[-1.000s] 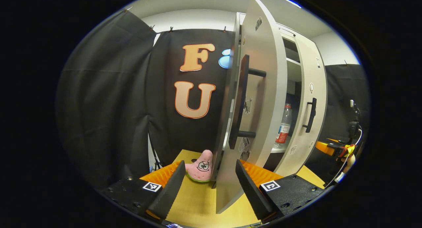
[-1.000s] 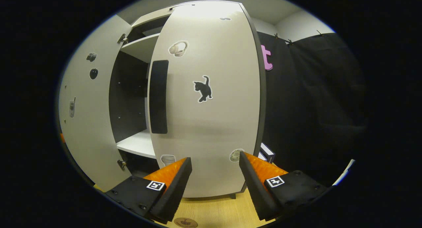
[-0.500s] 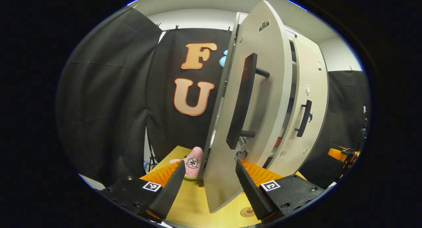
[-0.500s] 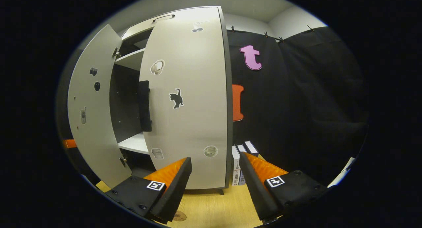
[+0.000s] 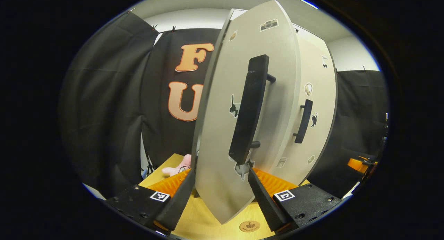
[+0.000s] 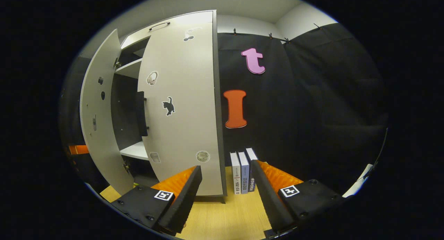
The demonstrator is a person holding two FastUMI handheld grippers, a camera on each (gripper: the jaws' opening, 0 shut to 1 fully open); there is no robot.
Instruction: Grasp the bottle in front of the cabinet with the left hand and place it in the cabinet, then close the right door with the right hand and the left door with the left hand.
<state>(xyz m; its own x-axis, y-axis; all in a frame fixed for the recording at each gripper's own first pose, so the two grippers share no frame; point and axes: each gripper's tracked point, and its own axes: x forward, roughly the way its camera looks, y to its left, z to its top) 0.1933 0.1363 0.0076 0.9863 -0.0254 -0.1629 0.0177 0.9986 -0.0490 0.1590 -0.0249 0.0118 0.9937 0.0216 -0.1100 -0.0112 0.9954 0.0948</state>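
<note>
Left gripper (image 5: 216,195): jaws spread wide, nothing clamped; lower corner of the left door between the two fingers, actual contact impossible to confirm.
Left door (image 5: 225,129): still ajar, swung most of the way in, seen at a slant close to the camera; long dark handle (image 5: 249,108) standing upright down its face, cat sticker just left of the handle.
Right door (image 5: 317,104): farther right in the left gripper view, lying flat against the cabinet front; short dark handle (image 5: 303,121) near its left edge.
Right gripper (image 6: 225,195): jaws wide open, empty, held apart from the cabinet above the wooden table (image 6: 225,219).
Cabinet (image 6: 133,94): in the right gripper view a narrow gap between the two doors, dark interior and a white shelf (image 6: 133,150) visible through it.
Bottle: inside the cabinet by the task's order, hidden behind the doors, exact spot impossible to tell.
Books (image 6: 242,172): three, upright, just right of the cabinet's near corner.
Pink plush toy (image 5: 178,166): on the table, left of the left door, partly hidden by it.
</note>
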